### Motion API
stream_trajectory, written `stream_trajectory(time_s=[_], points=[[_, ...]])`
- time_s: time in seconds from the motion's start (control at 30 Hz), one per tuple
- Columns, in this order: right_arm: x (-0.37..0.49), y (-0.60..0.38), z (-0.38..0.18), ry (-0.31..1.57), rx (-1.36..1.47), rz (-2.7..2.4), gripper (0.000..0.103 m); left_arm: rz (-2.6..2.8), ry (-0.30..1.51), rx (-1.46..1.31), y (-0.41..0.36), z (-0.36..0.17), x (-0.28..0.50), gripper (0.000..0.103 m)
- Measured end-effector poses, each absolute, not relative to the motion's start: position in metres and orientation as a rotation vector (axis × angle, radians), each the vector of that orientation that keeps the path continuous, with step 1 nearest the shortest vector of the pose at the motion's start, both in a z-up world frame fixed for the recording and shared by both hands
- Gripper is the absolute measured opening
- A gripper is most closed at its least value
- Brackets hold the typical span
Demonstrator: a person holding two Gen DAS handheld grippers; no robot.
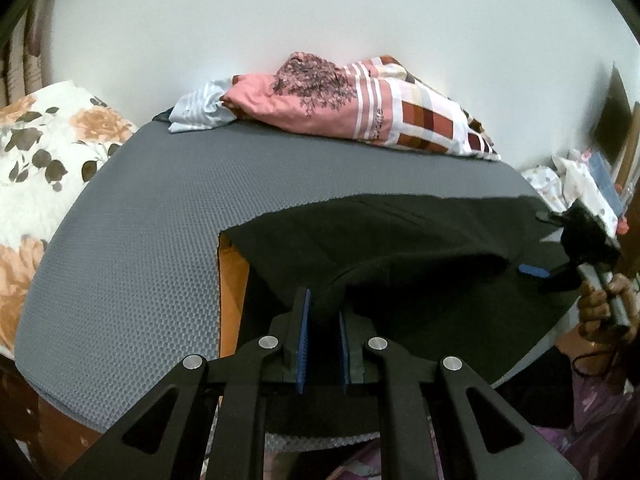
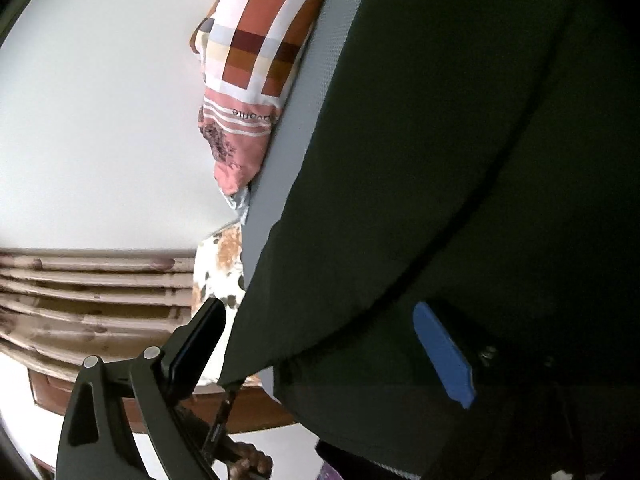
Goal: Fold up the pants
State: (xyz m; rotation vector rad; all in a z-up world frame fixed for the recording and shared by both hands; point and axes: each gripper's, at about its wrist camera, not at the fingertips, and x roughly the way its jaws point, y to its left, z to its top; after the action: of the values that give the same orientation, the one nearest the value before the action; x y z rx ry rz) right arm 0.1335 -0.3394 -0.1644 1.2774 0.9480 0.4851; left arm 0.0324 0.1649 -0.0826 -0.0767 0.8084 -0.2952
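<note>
Both grippers [image 1: 324,322] [image 2: 332,344]: left pinching pants [image 1: 400,248], right agape.

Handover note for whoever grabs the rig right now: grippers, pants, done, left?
Left gripper: jaws shut on a raised bunch of the black pants.
Right gripper: jaws open, straddling the pants' edge, not clamped.
Pants lie on the grey mat, near its front; pillow at the far edge.
Done: pants laid out, left grip taken.
Left: close right jaws, carry the fold over, flatten.
</note>
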Motion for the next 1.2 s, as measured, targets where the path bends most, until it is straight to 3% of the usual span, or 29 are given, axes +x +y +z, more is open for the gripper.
stream_trajectory(time_s=[0.27, 0.3, 0.37, 0.43, 0.47, 0.8, 1.03, 1.2], points=[[0.14, -0.328, -0.166, 0.937, 1.354, 0.517, 0.092, -0.29, 0.798, -0.143, 0.175, -0.079, 0.036, 0.013], [0.142, -0.325, -0.163, 0.937, 1.338, 0.514, 0.088, -0.289, 0.797, -0.144, 0.175, -0.08, 0.037, 0.013], [0.153, -0.32, -0.161, 0.943, 1.287, 0.48, 0.064, -0.286, 0.798, -0.142, 0.174, -0.08, 0.038, 0.013], [0.164, -0.321, -0.169, 0.99, 1.258, 0.437, 0.011, -0.29, 0.801, -0.147, 0.174, -0.081, 0.038, 0.013], [0.167, -0.324, -0.176, 1.006, 1.271, 0.419, 0.008, -0.293, 0.803, -0.143, 0.173, -0.081, 0.038, 0.014], [0.096, -0.305, -0.104, 0.909, 1.013, 0.526, 0.006, -0.255, 0.862, -0.124, 0.193, -0.09, 0.03, 0.014], [0.065, -0.28, -0.147, 1.09, 0.955, 0.521, 0.005, -0.243, 0.904, -0.046, 0.192, -0.113, 0.018, 0.014], [0.065, -0.279, -0.152, 1.111, 0.936, 0.509, 0.005, -0.229, 0.95, 0.001, 0.191, -0.137, 0.018, 0.015]])
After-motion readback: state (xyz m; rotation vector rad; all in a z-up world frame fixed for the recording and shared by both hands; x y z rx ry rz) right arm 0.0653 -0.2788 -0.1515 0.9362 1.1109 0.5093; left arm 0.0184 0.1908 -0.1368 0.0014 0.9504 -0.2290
